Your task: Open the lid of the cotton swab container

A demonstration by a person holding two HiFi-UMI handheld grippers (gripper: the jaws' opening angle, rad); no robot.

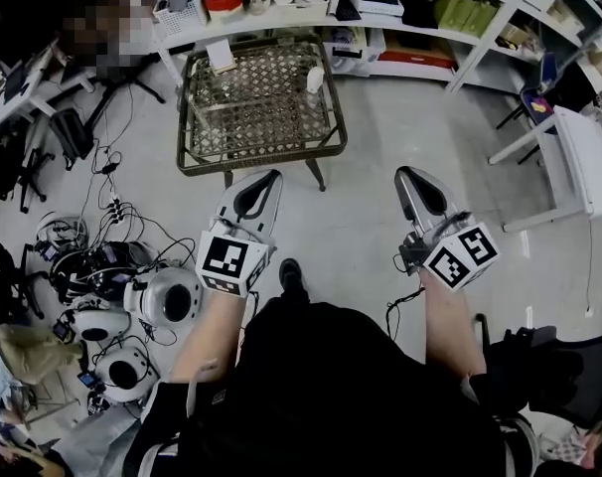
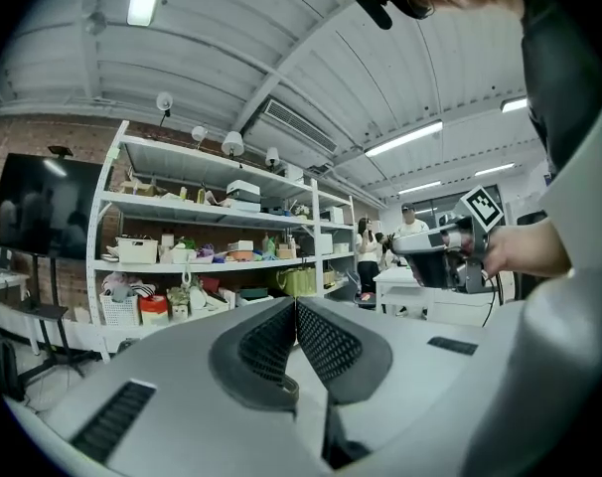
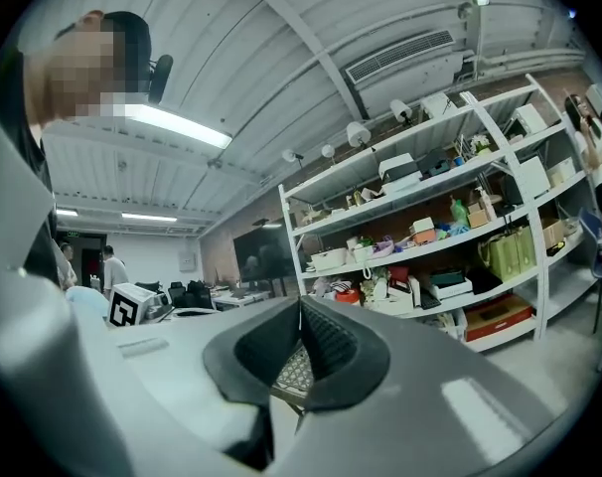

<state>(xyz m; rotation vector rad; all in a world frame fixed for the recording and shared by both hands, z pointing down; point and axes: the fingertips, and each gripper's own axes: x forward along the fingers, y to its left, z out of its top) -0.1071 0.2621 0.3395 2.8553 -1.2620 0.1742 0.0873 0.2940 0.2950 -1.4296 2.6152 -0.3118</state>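
Note:
My left gripper [image 1: 270, 176] and my right gripper [image 1: 403, 173] are held side by side above the floor, both pointing at a low wicker table [image 1: 194, 153]. Both are shut with nothing between the pads. On the table stand a small white cylindrical container [image 1: 315, 79] at the right and a small pale box [image 1: 221, 56] at the back left; I cannot tell which is the cotton swab container. In the left gripper view the jaws [image 2: 295, 304] meet at the tips, and the right gripper [image 2: 448, 255] shows beside them. The right gripper view shows its jaws [image 3: 301, 302] pressed together.
Behind the table, white shelves [image 1: 380, 13] are full of boxes and baskets. A white desk [image 1: 579, 162] stands at the right. Cables and several round white devices [image 1: 162, 296] lie on the floor at the left. People stand in the background.

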